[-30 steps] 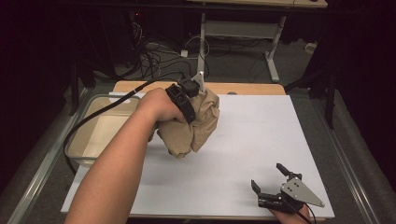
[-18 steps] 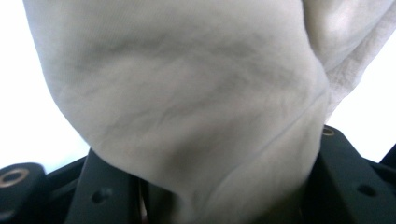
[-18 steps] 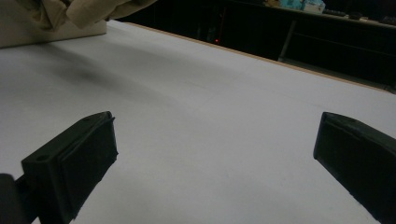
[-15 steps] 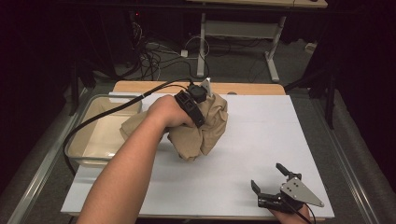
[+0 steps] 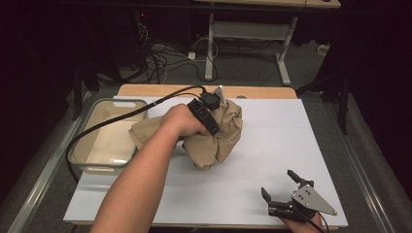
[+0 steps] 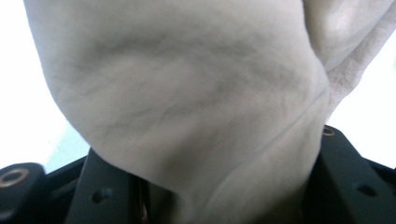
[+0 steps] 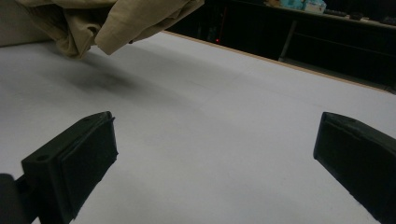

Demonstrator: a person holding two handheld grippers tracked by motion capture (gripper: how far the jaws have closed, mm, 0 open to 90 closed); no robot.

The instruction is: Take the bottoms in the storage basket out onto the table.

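Two claws are at work, and only one is carrying anything: my left claw (image 5: pixel 212 108) is gripping a bunched tan cloth (image 5: pixel 218 136) and holding it in the air over the middle of the white table (image 5: pixel 272 145), just beside the clear plastic bin (image 5: pixel 77 155) at the table's left edge. In the left gripper view the fabric (image 6: pixel 196 107) is bulging out between my black jaws, so I am judging the grip deep but lumpy. My right claw (image 5: pixel 287 193) is waiting near the table's front right corner with its jaws spread wide and nothing between them, well apart from the cloth; in the right gripper view I am watching the cloth's lowest folds (image 7: pixel 93 28) hanging clear of the surface. What I am worrying about is the loose bulk: a fold may be slipping free of the pinch as I am moving, or a trailing corner may be catching on the bin's rim and dragging the bundle out of my grasp.
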